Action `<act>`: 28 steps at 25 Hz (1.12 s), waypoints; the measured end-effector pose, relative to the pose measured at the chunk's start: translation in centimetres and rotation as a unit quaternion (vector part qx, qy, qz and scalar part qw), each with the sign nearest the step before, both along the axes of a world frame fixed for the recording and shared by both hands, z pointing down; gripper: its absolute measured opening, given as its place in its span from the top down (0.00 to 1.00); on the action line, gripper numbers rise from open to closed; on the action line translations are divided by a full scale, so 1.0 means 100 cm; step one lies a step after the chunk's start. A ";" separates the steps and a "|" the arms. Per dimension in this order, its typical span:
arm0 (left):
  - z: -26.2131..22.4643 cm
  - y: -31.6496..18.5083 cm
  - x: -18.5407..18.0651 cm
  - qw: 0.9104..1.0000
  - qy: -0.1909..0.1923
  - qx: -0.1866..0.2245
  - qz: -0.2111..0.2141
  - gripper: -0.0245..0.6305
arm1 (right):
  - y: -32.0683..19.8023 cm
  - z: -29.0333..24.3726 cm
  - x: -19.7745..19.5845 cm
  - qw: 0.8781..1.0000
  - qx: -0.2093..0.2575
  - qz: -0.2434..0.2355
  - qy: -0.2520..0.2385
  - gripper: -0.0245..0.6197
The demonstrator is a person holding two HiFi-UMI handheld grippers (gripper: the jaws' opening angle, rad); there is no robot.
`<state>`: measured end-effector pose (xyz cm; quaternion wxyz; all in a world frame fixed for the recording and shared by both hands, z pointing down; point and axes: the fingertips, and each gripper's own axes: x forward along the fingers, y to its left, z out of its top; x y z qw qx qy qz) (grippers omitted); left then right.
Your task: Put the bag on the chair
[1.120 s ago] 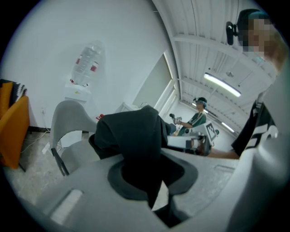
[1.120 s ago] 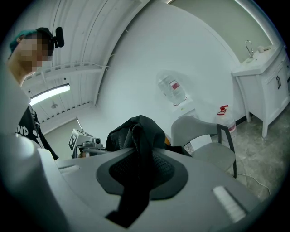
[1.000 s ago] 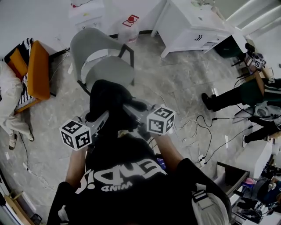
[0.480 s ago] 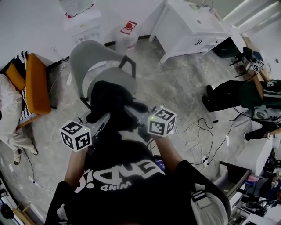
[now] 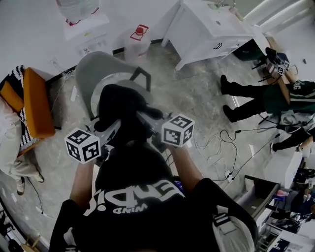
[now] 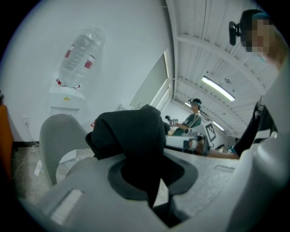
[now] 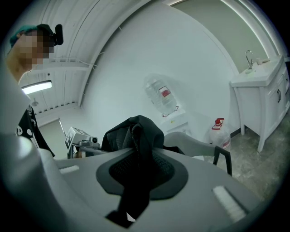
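Note:
A black bag (image 5: pixel 122 110) hangs in the air between my two grippers, over the front of a grey chair (image 5: pixel 93 74). My left gripper (image 5: pixel 112 129) is shut on the bag's black fabric (image 6: pixel 136 145), which fills the gap between its jaws. My right gripper (image 5: pixel 143 120) is shut on a black strap of the bag (image 7: pixel 136 167). The chair's curved back (image 6: pixel 56 136) shows behind the bag in the left gripper view, and its seat and dark leg (image 7: pixel 213 154) in the right gripper view. The chair's seat is mostly hidden by the bag in the head view.
A white cabinet (image 5: pixel 211 29) stands at the back right. A water dispenser (image 5: pixel 78 15) and a plastic jug (image 5: pixel 137 37) stand by the wall. An orange seat (image 5: pixel 34 101) is at the left. Seated people's legs (image 5: pixel 246 103) and floor cables (image 5: pixel 216 147) are at the right.
The bag and both grippers have come closer to the chair, so the bag now overlaps more of its seat. Both grips are unchanged.

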<state>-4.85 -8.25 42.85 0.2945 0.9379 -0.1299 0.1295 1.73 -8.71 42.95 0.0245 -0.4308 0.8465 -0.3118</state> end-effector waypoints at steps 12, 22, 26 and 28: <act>0.008 -0.090 0.009 1.000 -0.012 -0.001 -0.027 0.88 | -0.091 0.006 0.008 0.999 -0.015 -0.032 -0.002 0.86; 0.037 -0.167 0.020 0.998 -0.028 -0.020 -0.054 0.88 | -0.171 0.036 0.019 0.996 -0.031 -0.078 -0.007 0.86; 0.058 -0.195 0.024 0.997 -0.041 -0.031 -0.062 0.88 | -0.200 0.057 0.022 0.994 -0.049 -0.094 -0.009 0.86; 0.069 -0.206 0.027 0.996 -0.047 -0.038 -0.065 0.88 | -0.212 0.068 0.024 0.993 -0.058 -0.099 -0.014 0.86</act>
